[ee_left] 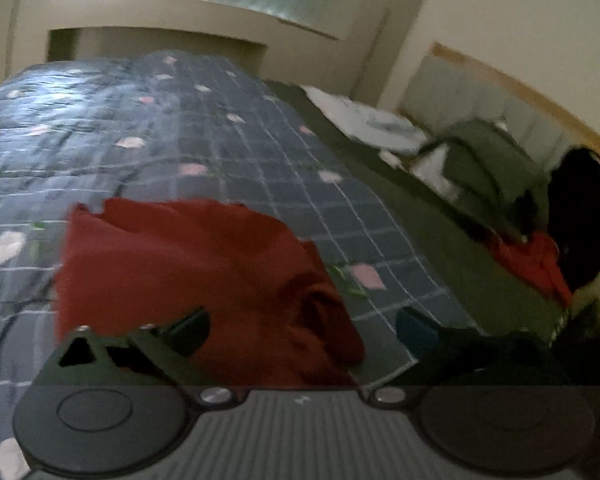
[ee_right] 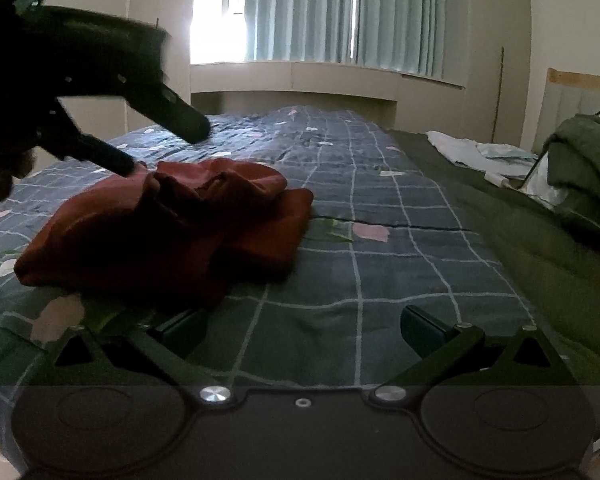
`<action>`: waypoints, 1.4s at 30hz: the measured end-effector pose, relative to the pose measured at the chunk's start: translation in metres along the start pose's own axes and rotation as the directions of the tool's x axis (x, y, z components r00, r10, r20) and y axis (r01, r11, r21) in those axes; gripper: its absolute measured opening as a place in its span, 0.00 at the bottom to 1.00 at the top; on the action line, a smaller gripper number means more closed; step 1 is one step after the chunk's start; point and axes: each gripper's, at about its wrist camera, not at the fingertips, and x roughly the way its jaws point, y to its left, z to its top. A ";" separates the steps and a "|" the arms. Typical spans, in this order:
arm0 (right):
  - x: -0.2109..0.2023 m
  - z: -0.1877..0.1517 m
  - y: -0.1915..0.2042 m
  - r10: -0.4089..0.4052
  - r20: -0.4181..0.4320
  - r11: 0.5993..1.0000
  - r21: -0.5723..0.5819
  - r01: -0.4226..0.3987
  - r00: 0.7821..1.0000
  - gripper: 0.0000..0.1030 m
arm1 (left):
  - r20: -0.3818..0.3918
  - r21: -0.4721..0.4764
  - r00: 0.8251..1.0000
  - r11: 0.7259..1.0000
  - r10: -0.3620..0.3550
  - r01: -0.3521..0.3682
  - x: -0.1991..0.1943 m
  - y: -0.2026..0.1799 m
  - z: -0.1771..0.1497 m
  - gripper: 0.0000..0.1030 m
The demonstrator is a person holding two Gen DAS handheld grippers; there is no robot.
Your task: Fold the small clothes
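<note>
The right gripper (ee_right: 304, 328) hangs low over the quilt (ee_right: 380, 264), jaws spread, empty. At its ten o'clock the red garment (ee_right: 172, 228) lies bunched on the quilt, one flap doubled over, the rest rumpled, so folding looks barely begun. The left gripper (ee_left: 300, 328) hovers just above that garment, jaws apart, nothing pinched; from the right wrist its fingers (ee_right: 192, 124) straddle the far left edge. Further off, at two o'clock, more clothes (ee_right: 580, 160) sit heaped near the headboard (ee_right: 580, 92), apparently unfolded.
</note>
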 end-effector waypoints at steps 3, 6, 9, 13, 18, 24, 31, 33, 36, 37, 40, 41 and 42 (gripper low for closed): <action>-0.001 0.004 0.001 0.013 0.008 1.000 0.022 -0.013 1.000 1.00 | 0.034 -0.045 0.996 0.996 0.083 -0.081 -0.017 0.020 -0.002 1.00; -0.001 0.010 0.001 0.033 0.016 0.998 0.061 -0.034 0.999 1.00 | 0.025 -0.118 0.985 0.979 0.171 -0.167 -0.026 0.048 -0.008 1.00; 0.003 0.019 0.002 0.063 0.026 0.993 0.096 -0.065 0.998 1.00 | -0.018 -0.190 0.966 0.948 0.257 -0.256 -0.027 0.077 -0.020 1.00; 0.009 0.036 0.007 0.093 0.051 0.988 0.119 -0.099 0.994 1.00 | -0.070 -0.274 0.957 0.917 0.283 -0.291 -0.026 0.106 -0.038 1.00; 0.031 0.067 0.014 0.151 0.062 0.973 0.167 -0.160 0.987 1.00 | -0.116 -0.304 0.958 0.908 0.264 -0.287 -0.018 0.117 -0.061 0.99; 0.058 0.098 0.010 0.237 0.047 0.918 0.315 -0.239 0.970 1.00 | -0.110 -0.299 0.958 0.911 0.263 -0.284 -0.013 0.115 -0.071 0.99; 0.077 0.104 -0.003 0.220 -0.005 0.879 0.434 -0.196 0.975 1.00 | -0.097 -0.296 0.960 0.913 0.262 -0.279 -0.014 0.113 -0.075 0.99; 0.088 0.099 -0.006 0.227 -0.039 0.871 0.454 -0.185 0.973 0.99 | -0.092 -0.290 0.959 0.914 0.267 -0.282 -0.014 0.112 -0.075 0.99; 0.101 0.093 -0.015 0.297 -0.045 0.808 0.544 -0.227 0.954 0.99 | -0.090 -0.281 0.959 0.916 0.270 -0.285 -0.014 0.110 -0.076 0.99; 0.103 0.091 -0.018 0.312 -0.037 0.787 0.570 -0.237 0.949 0.99 | -0.091 -0.276 0.958 0.917 0.272 -0.287 -0.014 0.109 -0.076 0.99; 0.106 0.091 -0.025 0.309 -0.038 0.767 0.601 -0.225 0.950 0.99 | -0.083 -0.241 0.954 0.924 0.287 -0.298 -0.015 0.102 -0.078 0.99; 0.109 0.092 -0.025 0.302 -0.046 0.774 0.594 -0.217 0.952 0.99 | -0.080 -0.229 0.954 0.926 0.289 -0.300 -0.015 0.100 -0.078 0.99; 0.111 0.094 -0.025 0.297 -0.056 0.784 0.585 -0.210 0.953 0.98 | -0.080 -0.221 0.954 0.928 0.289 -0.300 -0.015 0.098 -0.078 0.99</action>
